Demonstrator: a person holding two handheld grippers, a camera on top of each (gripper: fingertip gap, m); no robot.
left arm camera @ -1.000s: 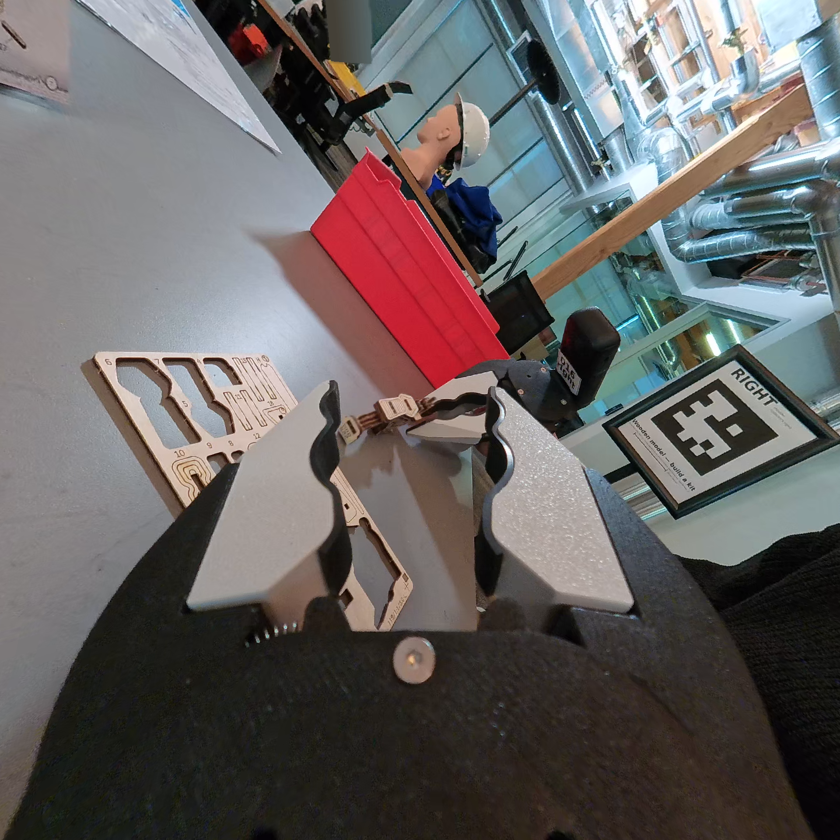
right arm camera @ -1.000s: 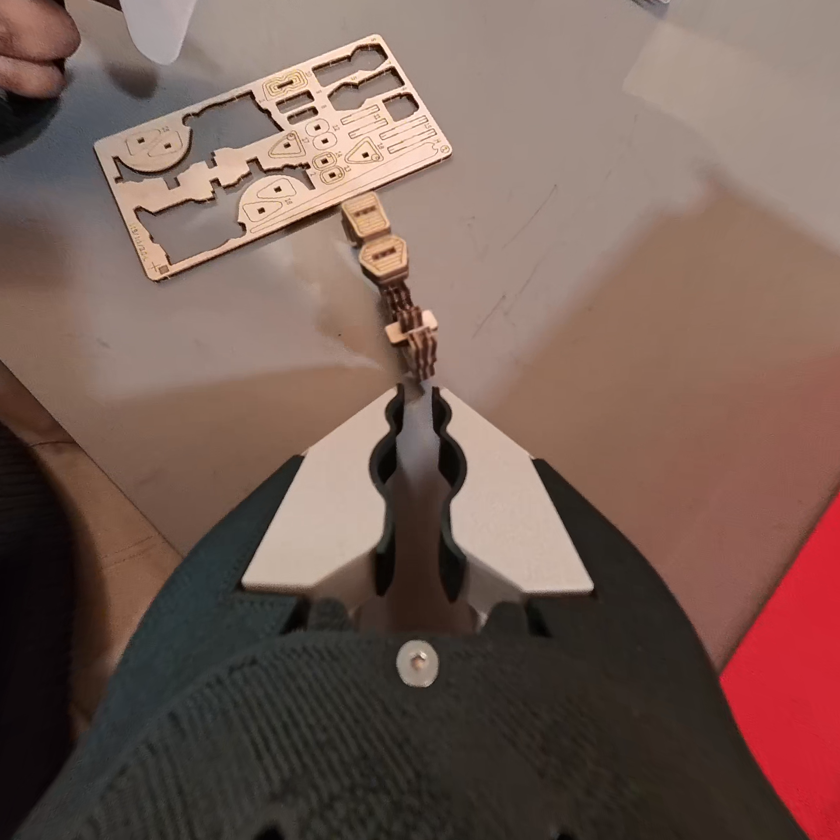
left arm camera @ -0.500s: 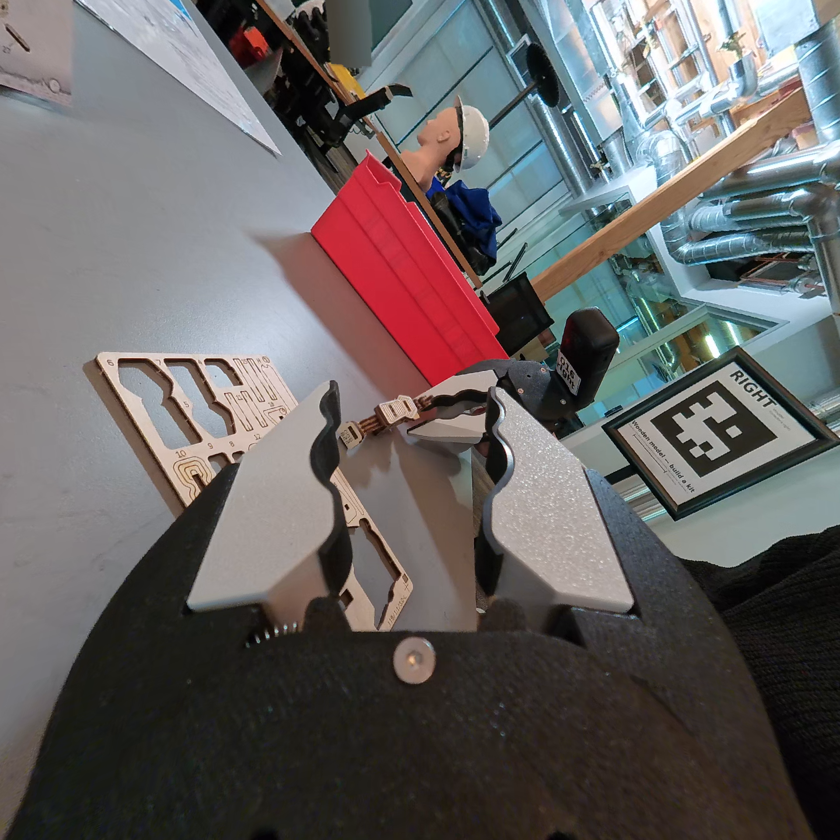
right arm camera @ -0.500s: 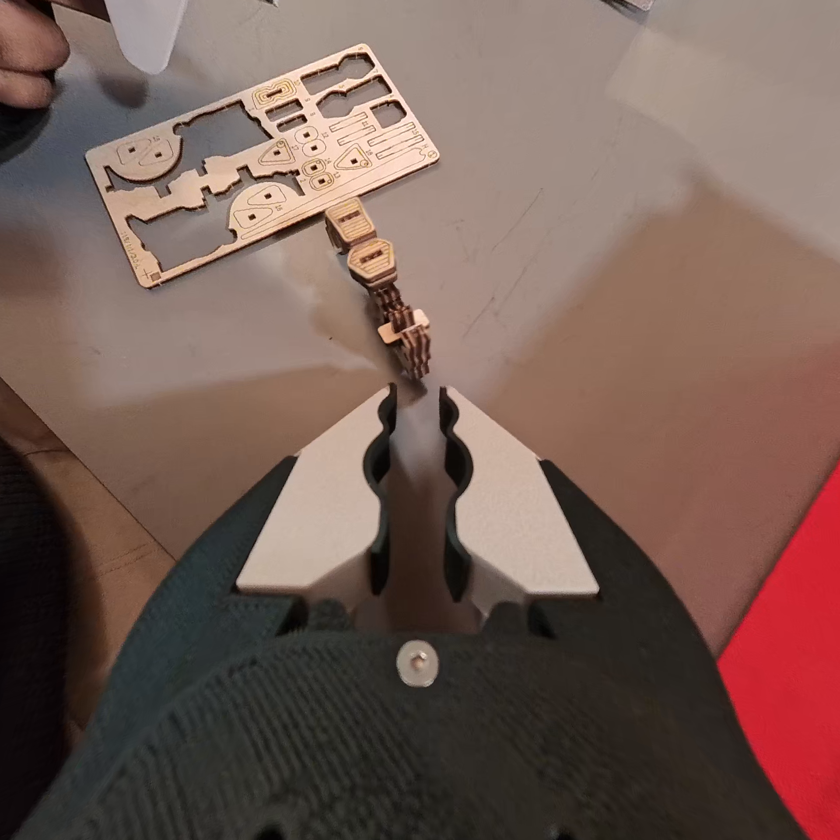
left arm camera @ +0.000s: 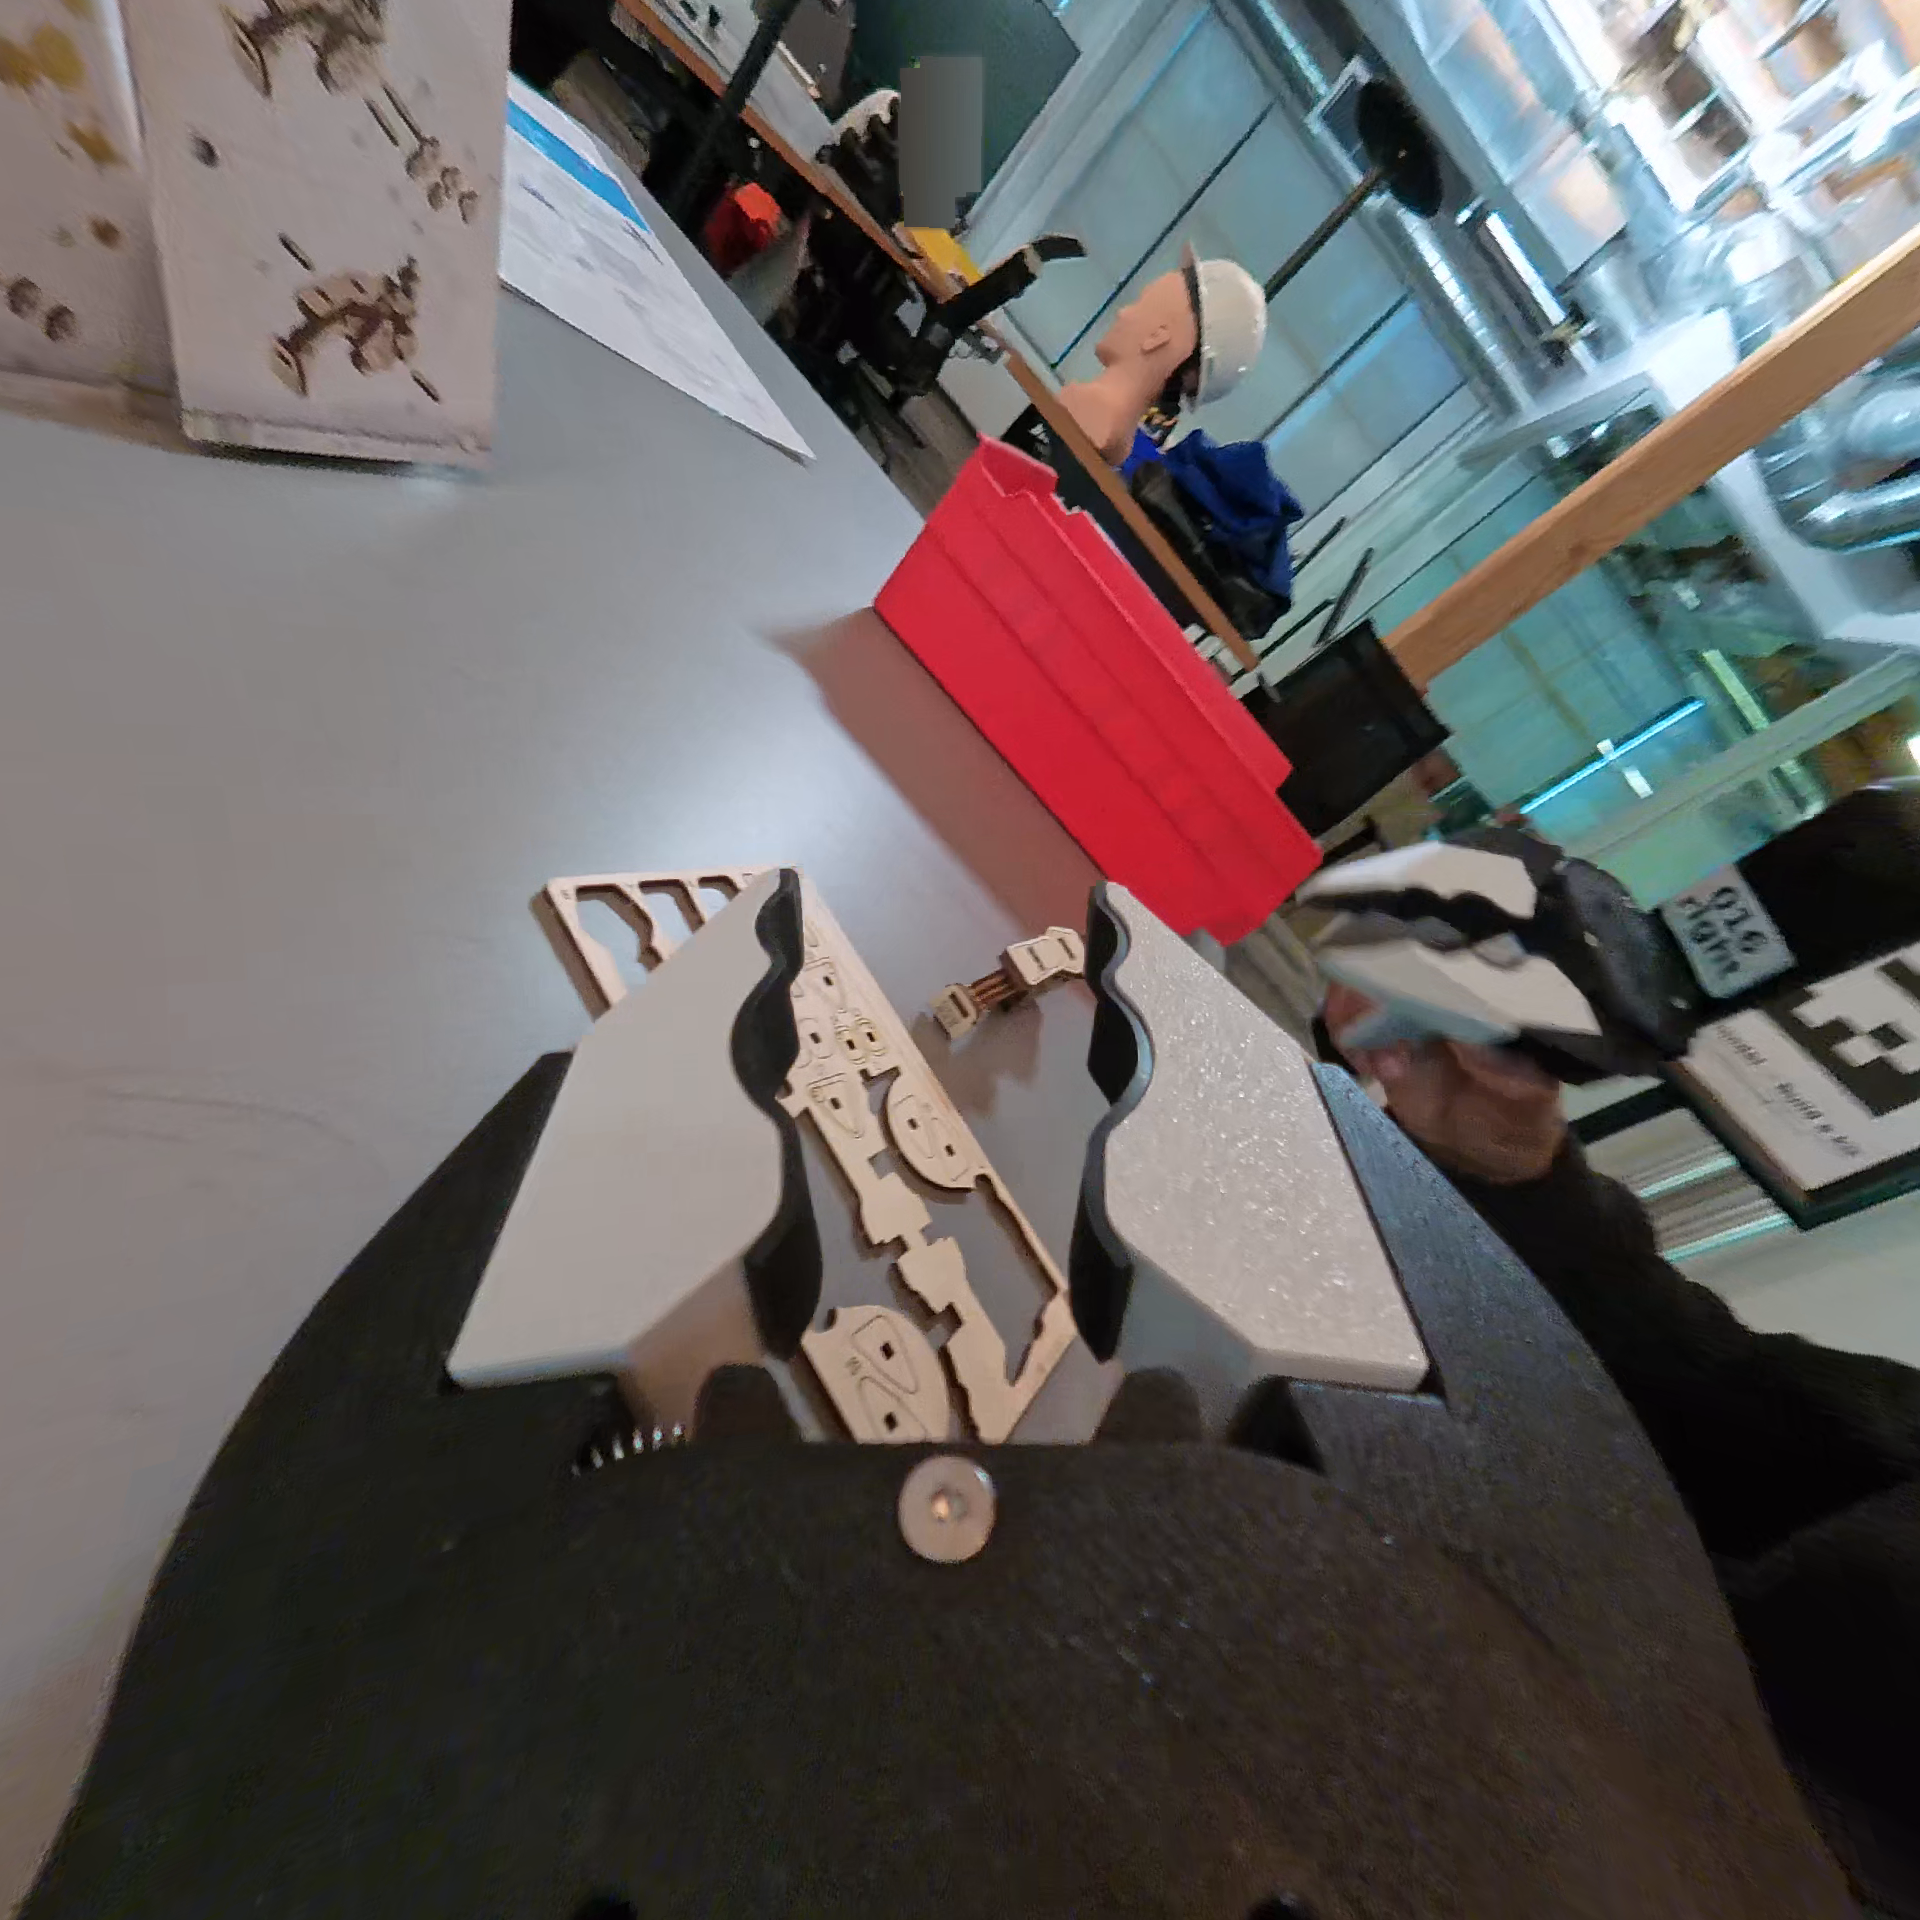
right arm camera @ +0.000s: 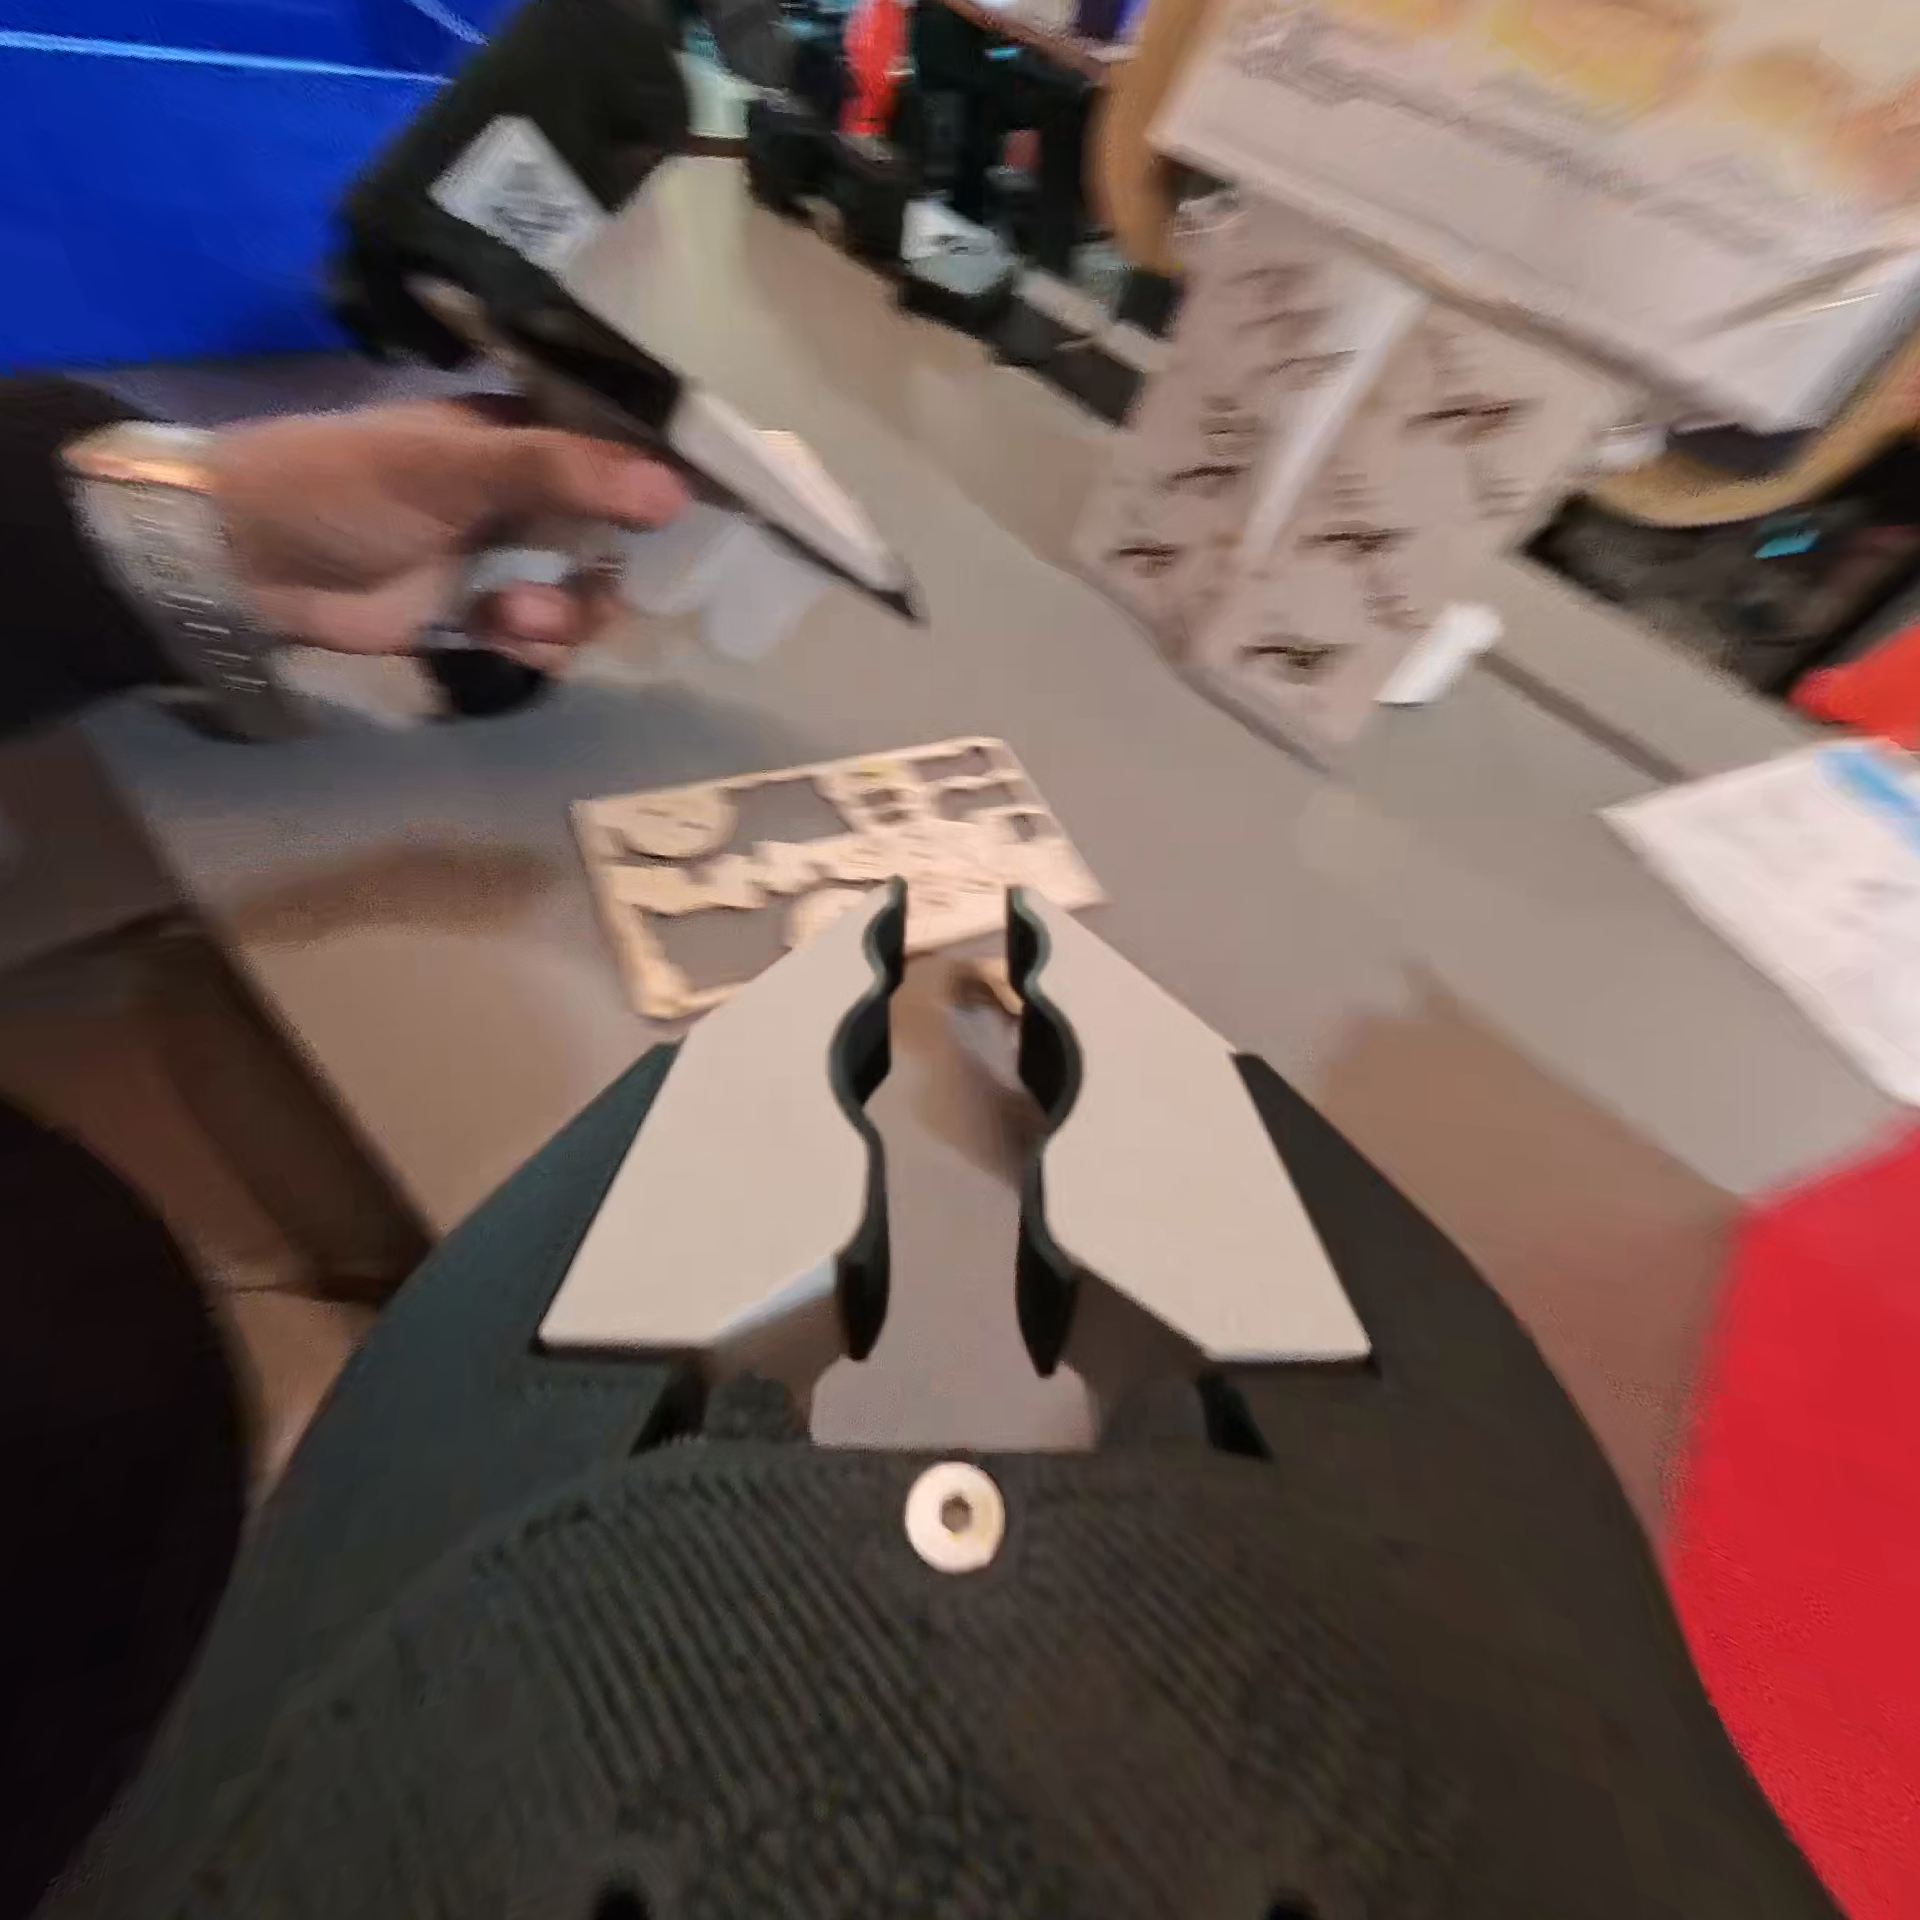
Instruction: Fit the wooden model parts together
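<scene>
The small knobbly wooden model piece (left arm camera: 1003, 982) lies on the smooth grey tabletop (left arm camera: 312, 779) beside the flat cut-out wooden sheet (left arm camera: 914, 1174), with both left gripper (left arm camera: 940, 914) and right gripper (right arm camera: 954, 899) fingers apart, holding nothing.

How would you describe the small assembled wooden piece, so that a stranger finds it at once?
On the grey table, look between the red bin and the flat wooden parts sheet. The small assembled piece lies there: chunky and layered, unlike the thin sheet.
</scene>
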